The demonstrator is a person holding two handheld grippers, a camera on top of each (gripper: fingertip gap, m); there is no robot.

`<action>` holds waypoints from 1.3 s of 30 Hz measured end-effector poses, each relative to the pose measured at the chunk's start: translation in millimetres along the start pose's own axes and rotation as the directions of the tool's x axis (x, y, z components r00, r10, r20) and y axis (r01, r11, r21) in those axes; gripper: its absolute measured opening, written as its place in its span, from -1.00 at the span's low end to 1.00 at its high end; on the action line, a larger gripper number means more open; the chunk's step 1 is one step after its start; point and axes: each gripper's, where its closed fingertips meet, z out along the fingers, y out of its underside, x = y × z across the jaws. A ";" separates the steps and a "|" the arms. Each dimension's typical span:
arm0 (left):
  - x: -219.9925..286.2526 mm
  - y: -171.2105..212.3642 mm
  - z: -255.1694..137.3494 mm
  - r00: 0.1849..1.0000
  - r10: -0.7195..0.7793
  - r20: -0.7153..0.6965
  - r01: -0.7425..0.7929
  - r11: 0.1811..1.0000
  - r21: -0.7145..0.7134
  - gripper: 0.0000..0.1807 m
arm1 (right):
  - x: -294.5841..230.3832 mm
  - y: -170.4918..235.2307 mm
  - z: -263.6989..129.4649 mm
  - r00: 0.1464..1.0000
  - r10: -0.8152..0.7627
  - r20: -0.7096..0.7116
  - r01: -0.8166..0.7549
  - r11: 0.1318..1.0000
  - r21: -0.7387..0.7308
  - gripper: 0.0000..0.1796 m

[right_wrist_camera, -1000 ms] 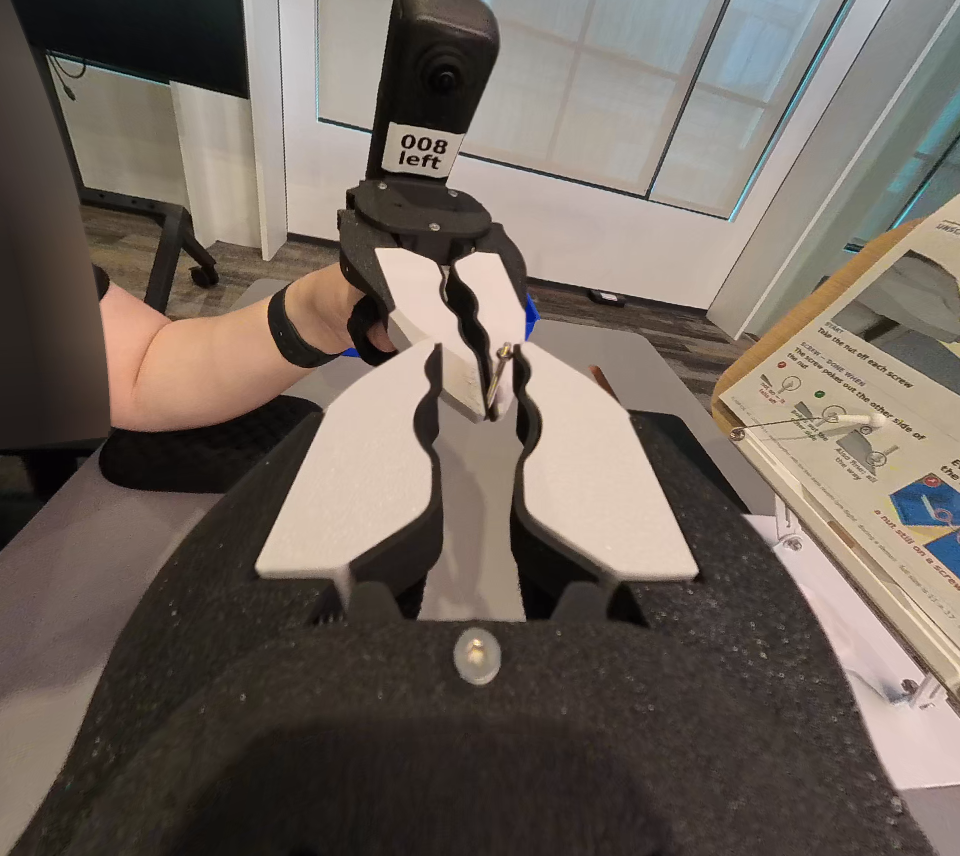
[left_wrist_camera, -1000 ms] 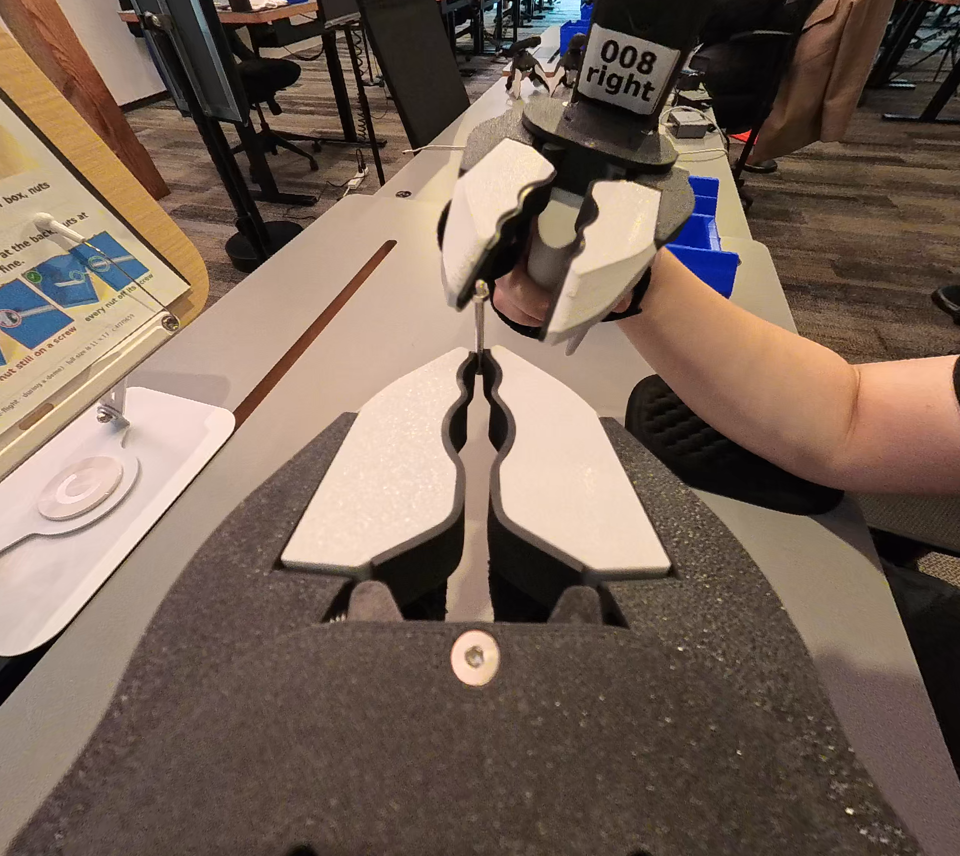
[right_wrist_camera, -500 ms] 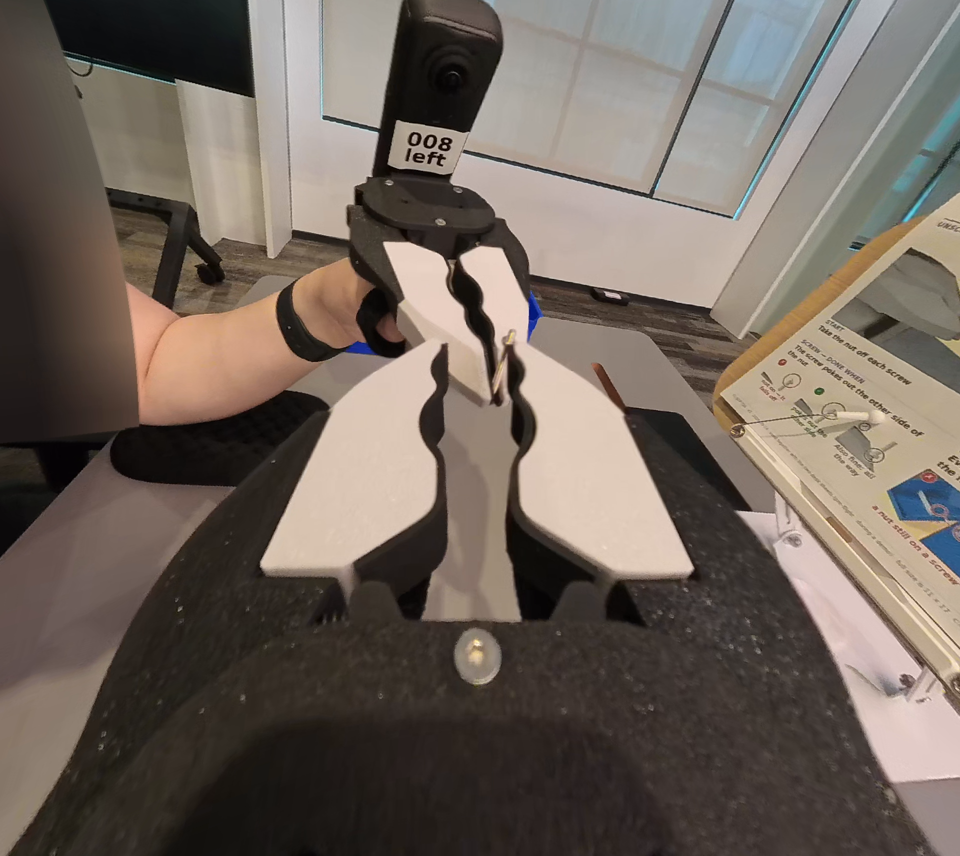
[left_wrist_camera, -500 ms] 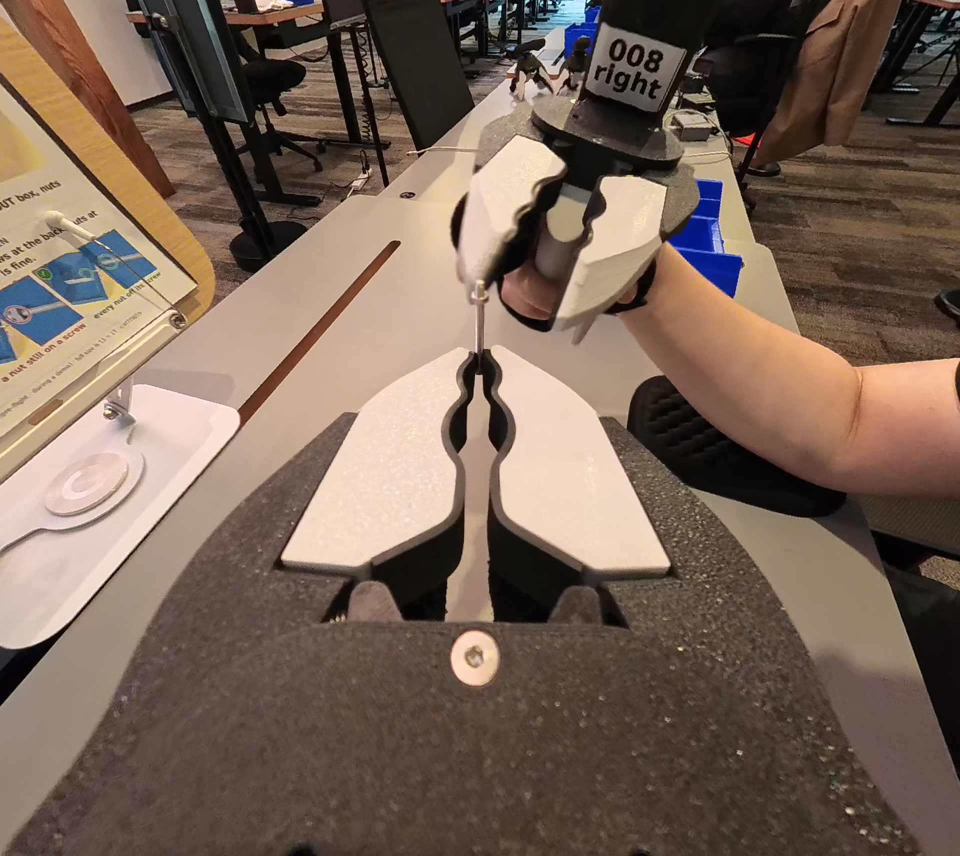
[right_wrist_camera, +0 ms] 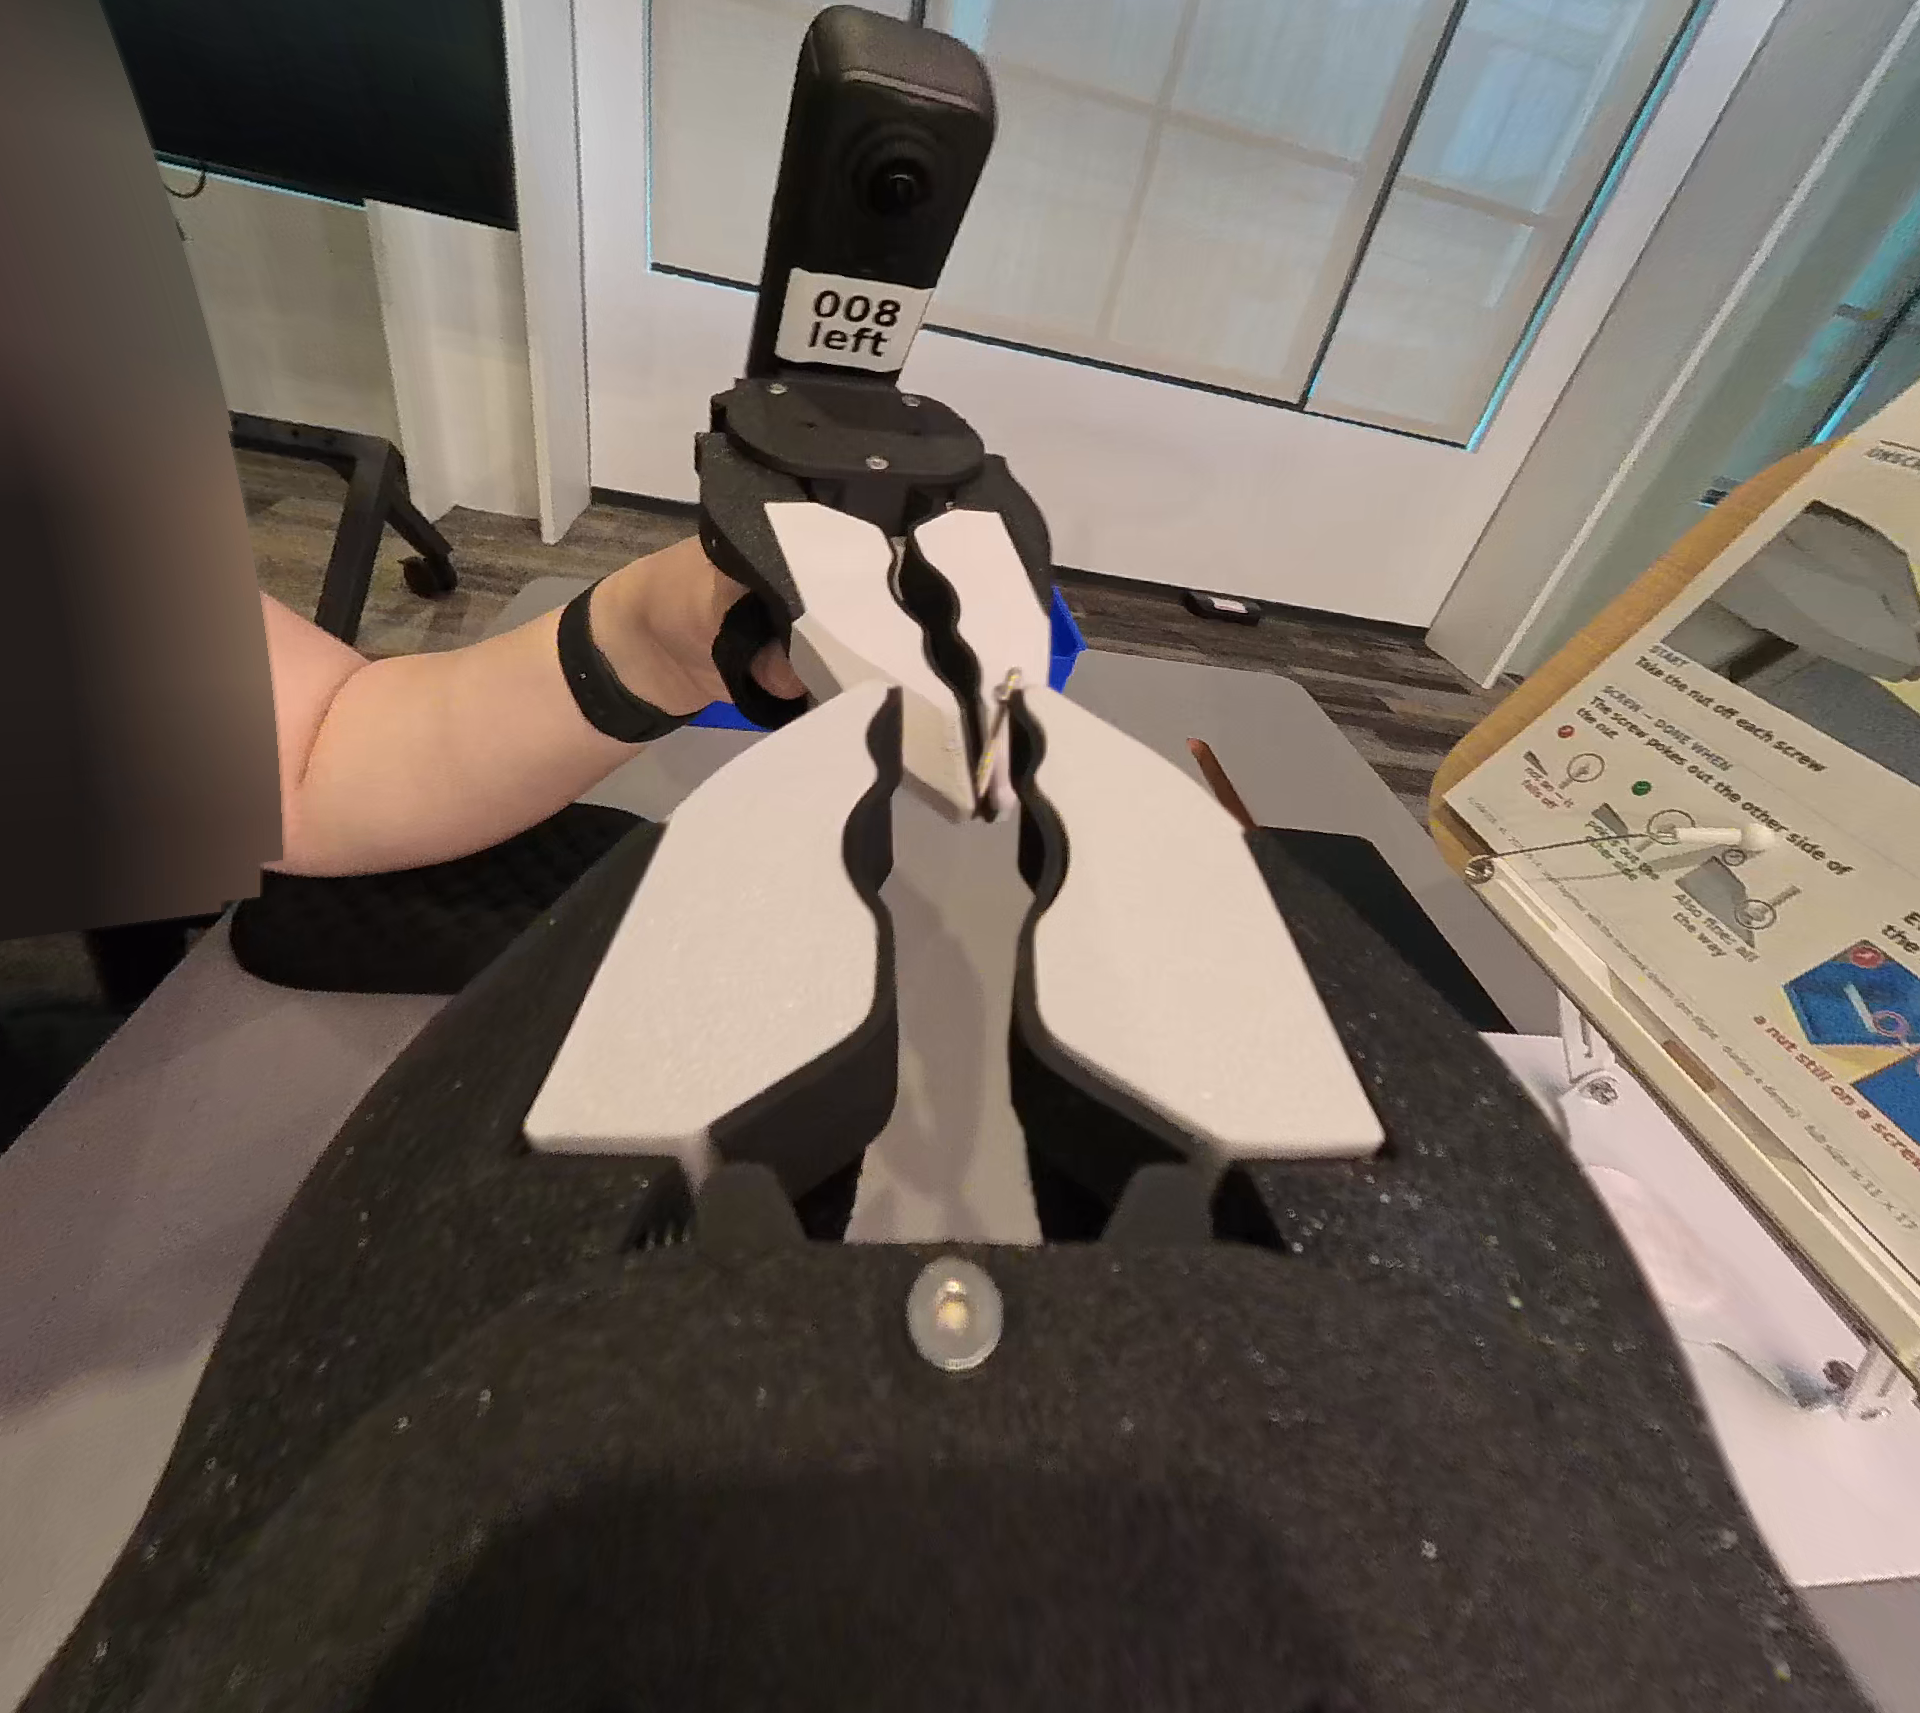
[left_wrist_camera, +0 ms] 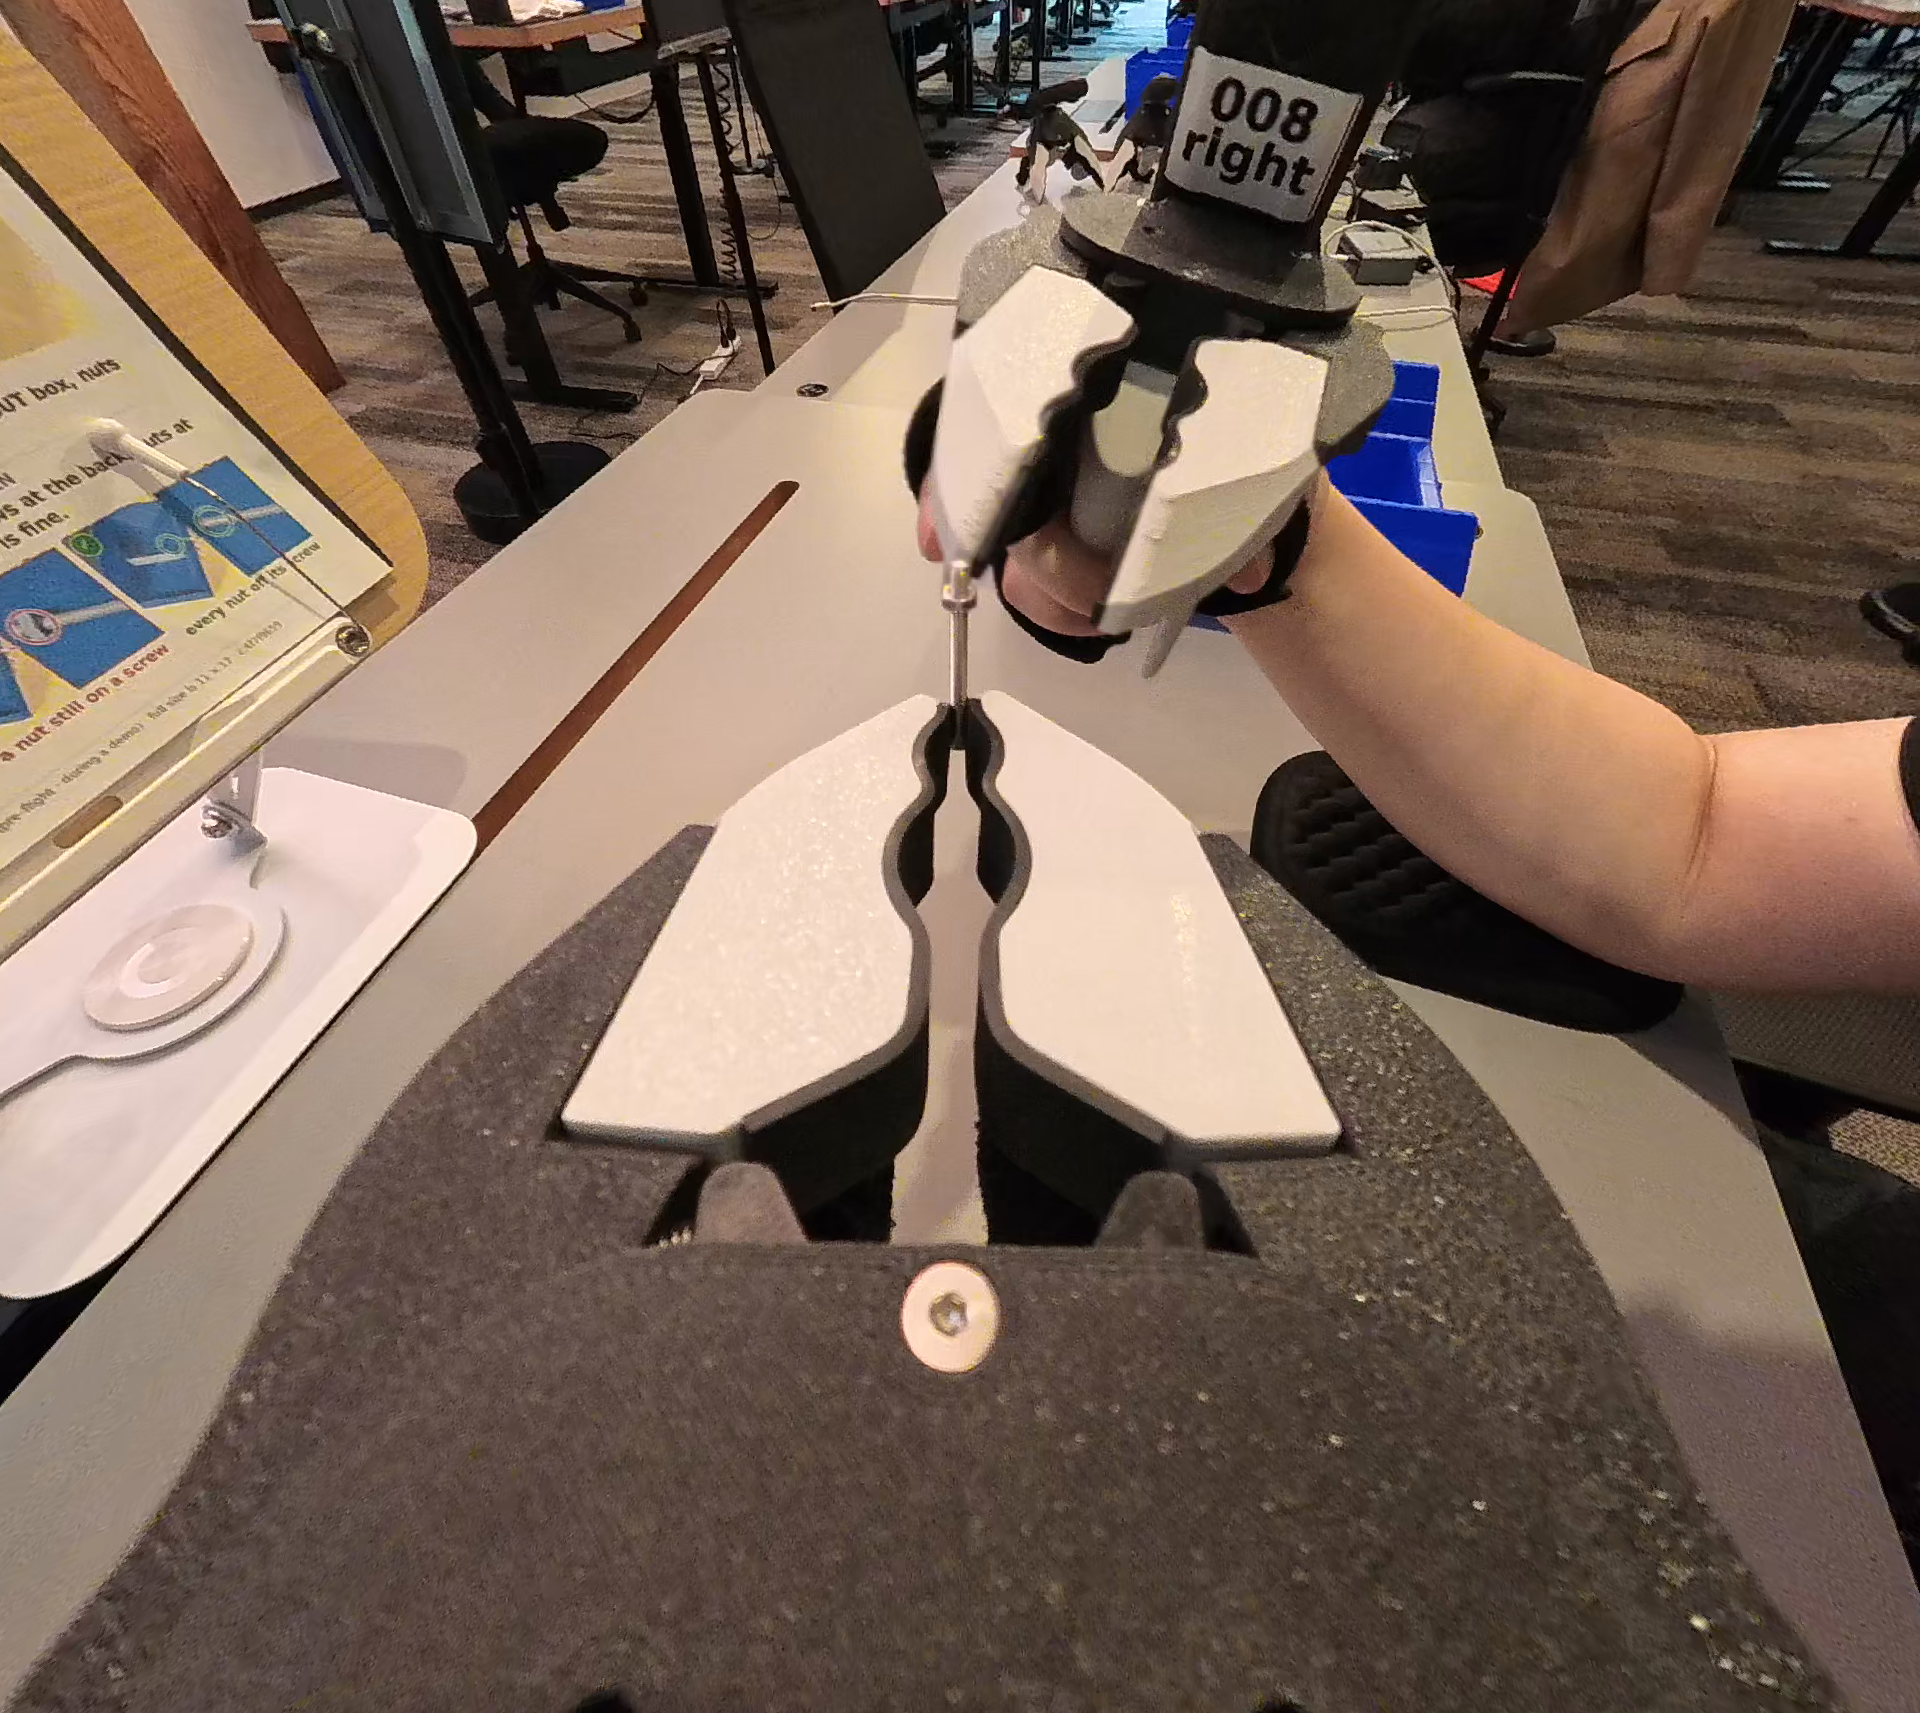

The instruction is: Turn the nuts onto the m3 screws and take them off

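Screw [left_wrist_camera: 958,661] stands upright mid-frame in the left wrist view, lower end pinched at the tips of the left gripper [left_wrist_camera: 961,713], whose fingers [left_wrist_camera: 790,925] are pressed together on it. Nut [left_wrist_camera: 955,591] sits at the screw's top end, touching the tip of one finger of the right gripper [left_wrist_camera: 1049,614], just above. Right gripper's fingers [right_wrist_camera: 1164,946] are spread, with a gap between the tips. All held above the grey worktop [left_wrist_camera: 665,624]. Instruction board [left_wrist_camera: 125,541] at left edge; blue bins [left_wrist_camera: 1403,468] right, behind the right gripper.
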 end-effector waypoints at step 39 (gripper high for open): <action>0.9 -6.1 -5.0 1.000 -0.007 -0.005 0.007 0.999 0.034 -0.98 | 6.7 5.4 11.3 0.995 0.097 0.023 -0.098 0.994 0.047 -0.97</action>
